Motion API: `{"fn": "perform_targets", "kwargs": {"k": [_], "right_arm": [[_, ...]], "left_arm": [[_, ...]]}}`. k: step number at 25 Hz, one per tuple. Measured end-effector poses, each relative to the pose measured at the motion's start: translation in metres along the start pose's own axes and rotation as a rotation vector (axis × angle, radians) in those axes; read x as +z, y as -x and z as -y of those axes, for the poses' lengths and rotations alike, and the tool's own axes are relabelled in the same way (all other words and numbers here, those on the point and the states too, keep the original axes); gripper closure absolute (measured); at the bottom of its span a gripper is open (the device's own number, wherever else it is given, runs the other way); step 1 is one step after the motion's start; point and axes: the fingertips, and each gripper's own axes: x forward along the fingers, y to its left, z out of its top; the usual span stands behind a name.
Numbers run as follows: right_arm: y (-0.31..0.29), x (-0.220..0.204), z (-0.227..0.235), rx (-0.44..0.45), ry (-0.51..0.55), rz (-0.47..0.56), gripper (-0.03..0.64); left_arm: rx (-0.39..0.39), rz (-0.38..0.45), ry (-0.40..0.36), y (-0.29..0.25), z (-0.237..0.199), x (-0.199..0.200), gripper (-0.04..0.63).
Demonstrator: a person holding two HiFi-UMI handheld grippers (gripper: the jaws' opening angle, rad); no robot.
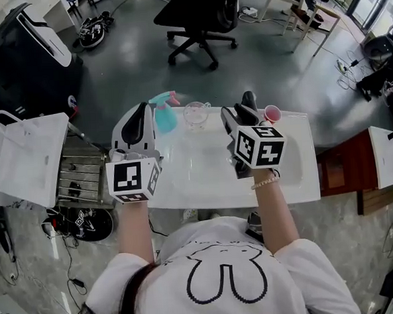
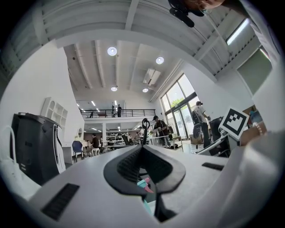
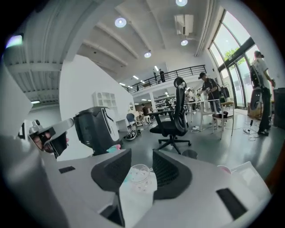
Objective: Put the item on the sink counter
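Glass cup (image 1: 196, 113) upright on sink counter (image 1: 298, 186), untouched. R gripper (image 1: 247, 101) jaws apart, empty; L gripper (image 1: 144, 112) jaws together, empty.

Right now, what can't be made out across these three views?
- Left gripper view: the spray bottle is mostly hidden behind the shut left hand-held gripper; only a teal-and-pink sliver shows.
- Right gripper view: the pink cup is cut off by the right hand-held gripper's body; only its rim shows.
- Head view: both hand-held grippers cover much of the sink counter.
- The glass cup's contents: too small to tell in any view.
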Motion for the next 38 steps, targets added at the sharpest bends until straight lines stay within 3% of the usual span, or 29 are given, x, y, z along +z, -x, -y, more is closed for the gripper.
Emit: {"fn": "perform_targets", "kwargs": {"k": [4, 6, 9, 15, 20, 27, 38], "right_arm": [[0.021, 0.019, -0.006, 0.055, -0.047, 0.068, 0.523], [0.032, 0.03, -0.008, 0.071, -0.022, 0.099, 0.571], [0.047, 0.045, -0.01, 0.073, 0.036, 0.141, 0.586], [0.063, 0.06, -0.015, 0.072, 0.155, 0.182, 0.589], [0.083, 0.085, -0.027, 0.09, 0.306, 0.288, 0.589], [0.105, 0.108, -0.022, 0.014, 0.476, 0.416, 0.589], [0.135, 0.138, 0.002, -0.111, 0.519, 0.507, 0.589]], "left_arm": [[-0.018, 0.003, -0.014, 0.001, 0.007, 0.003, 0.584], [-0.024, 0.006, -0.019, 0.0, 0.009, 0.006, 0.584], [-0.031, 0.012, -0.028, -0.002, 0.011, 0.011, 0.584], [-0.045, 0.032, -0.05, -0.005, 0.012, 0.025, 0.584], [-0.054, 0.053, -0.065, -0.005, 0.013, 0.035, 0.584], [-0.06, 0.07, -0.078, -0.007, 0.011, 0.044, 0.584], [-0.03, 0.112, -0.087, -0.008, 0.001, 0.062, 0.584]]}}
